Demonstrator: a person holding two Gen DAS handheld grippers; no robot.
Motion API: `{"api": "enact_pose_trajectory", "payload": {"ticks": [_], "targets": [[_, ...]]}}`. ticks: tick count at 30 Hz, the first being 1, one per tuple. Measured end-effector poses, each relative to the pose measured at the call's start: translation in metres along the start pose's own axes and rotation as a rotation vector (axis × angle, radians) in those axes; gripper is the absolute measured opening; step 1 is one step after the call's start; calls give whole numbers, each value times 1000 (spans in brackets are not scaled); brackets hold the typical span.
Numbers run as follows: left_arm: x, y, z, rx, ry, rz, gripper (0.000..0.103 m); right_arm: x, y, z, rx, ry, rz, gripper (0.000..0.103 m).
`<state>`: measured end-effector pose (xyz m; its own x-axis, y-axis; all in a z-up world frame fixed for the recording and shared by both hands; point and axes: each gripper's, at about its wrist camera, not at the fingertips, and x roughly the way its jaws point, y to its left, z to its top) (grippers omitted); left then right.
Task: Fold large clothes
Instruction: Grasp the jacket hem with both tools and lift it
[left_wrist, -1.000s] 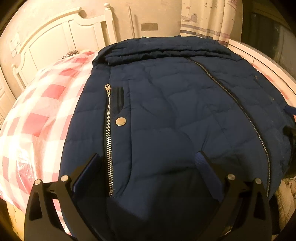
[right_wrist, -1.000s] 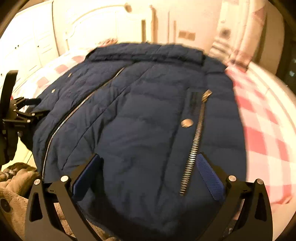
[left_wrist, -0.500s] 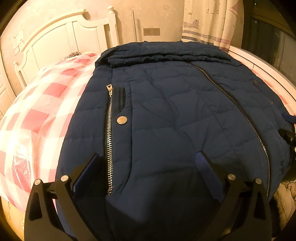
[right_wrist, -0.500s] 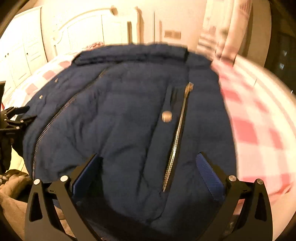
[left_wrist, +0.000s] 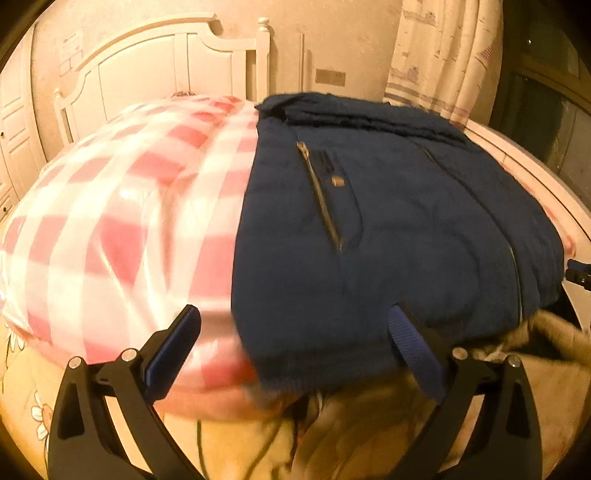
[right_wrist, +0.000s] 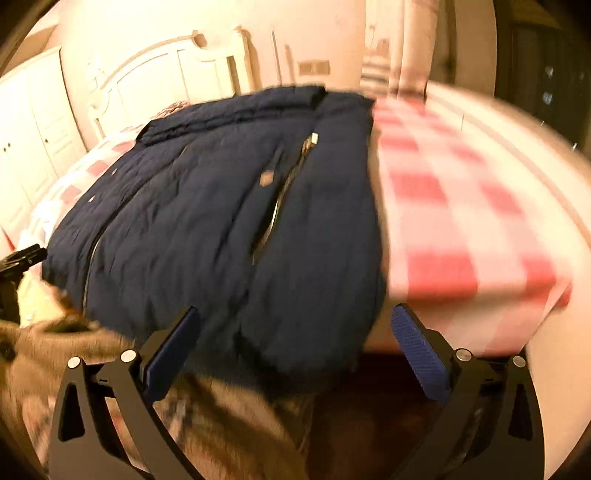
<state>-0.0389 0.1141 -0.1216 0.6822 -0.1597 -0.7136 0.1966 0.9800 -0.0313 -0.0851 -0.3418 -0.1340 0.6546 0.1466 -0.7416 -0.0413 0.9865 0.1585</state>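
Bed: the pink-and-white checked cover (left_wrist: 110, 229) fills the left half of the left wrist view and the right half of the right wrist view; a white headboard (left_wrist: 166, 70) stands at upper left.
Jacket: the navy quilted jacket (left_wrist: 388, 229) lies flat across the bed, centre-right in the left view, centre-left in the right view (right_wrist: 221, 221), its hem at the near edge.
Brown fabric: a tan heap (left_wrist: 369, 435) sits low in the frame, just under the hem.
Left gripper (left_wrist: 295, 350): jaws spread wide, holding nothing, over the hem's left corner.
Right gripper (right_wrist: 295, 347): jaws equally wide, empty, over the hem's right corner.
Risk: puffy filling could slip from a shallow pinch, or a jaw could catch the brown fabric or bed cover along with the hem; motion blur hides the exact edges.
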Motion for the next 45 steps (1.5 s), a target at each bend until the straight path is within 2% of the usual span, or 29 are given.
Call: {"api": "enact_pose_trajectory", "payload": {"ticks": [2,4,10,11,12,13,14,15,16,18,20,22,24,25,26,27,28,29,30,32,34,37,38,39,41,42,43,45], "targets": [[4,2,-8,-9,21,-13,101,9,-5,-10,32,21,17,99],[13,7,-11,-41,45,-35,101,17,-12,-13,87,27,71,99],[33,12,-12,-110,71,-101,101,41,-31,-12,221,21,175,98],[34,12,-12,-121,72,-112,101,42,-30,-12,220,19,198,83],[32,11,-12,-123,67,-118,95,42,-24,-11,194,13,198,72],[25,9,-13,-113,37,-137,74,39,-18,-10,162,1,185,68],[20,7,-13,-105,21,-141,71,33,-13,-10,129,-9,189,54],[12,7,-14,-97,-7,-128,60,28,-8,-9,101,-19,186,48],[7,9,-14,-102,-18,-131,57,21,1,-8,52,-34,171,48],[8,16,-13,-134,-8,-166,58,16,8,-8,24,-39,162,48],[14,21,-13,-172,5,-179,67,23,4,-7,54,-22,170,50],[18,19,-11,-175,14,-168,81,30,-2,-8,95,-9,173,55],[19,16,-9,-172,11,-173,84,34,-3,-6,110,0,173,66],[19,14,-9,-172,15,-170,83,36,-4,-6,113,-4,173,66],[20,13,-9,-166,19,-162,79,37,-4,-5,110,-6,172,66],[20,11,-10,-151,30,-175,63,36,-4,-6,101,-10,166,63],[20,11,-10,-142,32,-170,55,35,0,-6,81,-16,156,58],[15,9,-11,-128,24,-166,48,33,4,-6,53,-22,143,48],[10,8,-11,-114,16,-166,35,31,5,-7,38,-27,142,39],[-6,2,-7,-84,-26,-174,21,22,12,-9,-2,-54,159,27],[-23,-7,2,-61,-95,-184,16,10,20,-10,-44,-95,148,23],[-35,-12,21,-61,-145,-231,17,-12,19,-1,-34,-195,173,19],[-33,-13,28,-56,-129,-247,18,-18,17,4,-25,-227,178,18],[-27,-14,35,-53,-105,-246,23,-20,14,9,-17,-243,189,18],[-19,-13,40,-69,-90,-225,41,-18,7,18,5,-227,217,19],[-14,-12,41,-76,-75,-223,60,-14,5,22,13,-213,221,20],[-9,-11,42,-85,-64,-220,71,-10,5,24,17,-192,219,20],[1,-8,38,-103,-38,-221,79,-7,3,24,24,-180,220,21]]}}
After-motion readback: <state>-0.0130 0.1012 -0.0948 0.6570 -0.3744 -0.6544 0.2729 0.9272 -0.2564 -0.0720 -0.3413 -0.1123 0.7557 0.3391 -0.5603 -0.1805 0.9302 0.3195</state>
